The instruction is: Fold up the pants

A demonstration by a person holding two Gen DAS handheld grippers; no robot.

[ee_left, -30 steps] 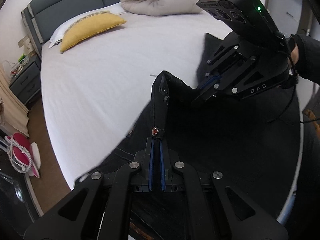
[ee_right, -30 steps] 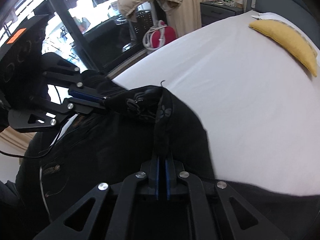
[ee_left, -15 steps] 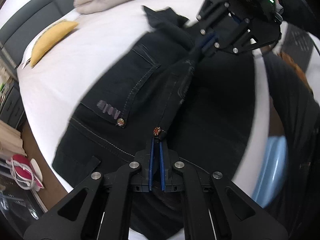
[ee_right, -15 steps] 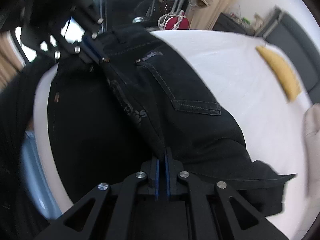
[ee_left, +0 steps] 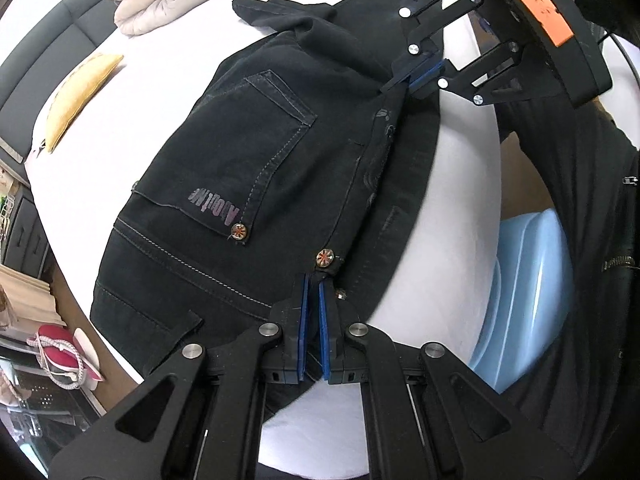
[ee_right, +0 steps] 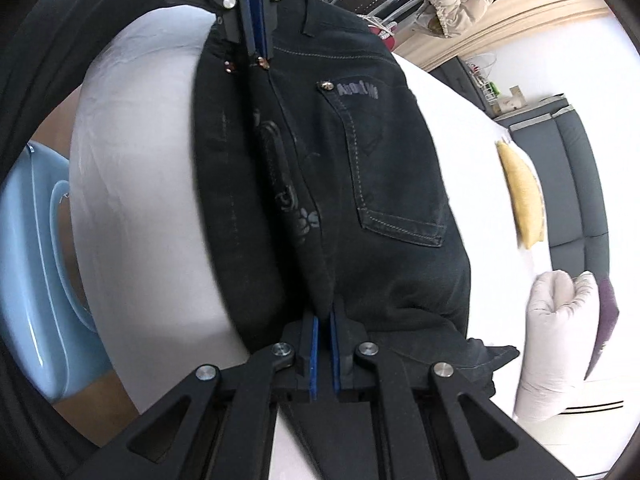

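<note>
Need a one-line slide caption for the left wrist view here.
Left gripper and right gripper pinch opposite ends of the black pants over the white bed.

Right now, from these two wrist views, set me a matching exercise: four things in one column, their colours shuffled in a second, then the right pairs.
Things:
1. pants
2. cushion
3. tub
4. bed sheet

Colours:
A. white
B. light blue
C. black
D. yellow

Pairs: 1-C, 2-D, 3-B, 4-A
</note>
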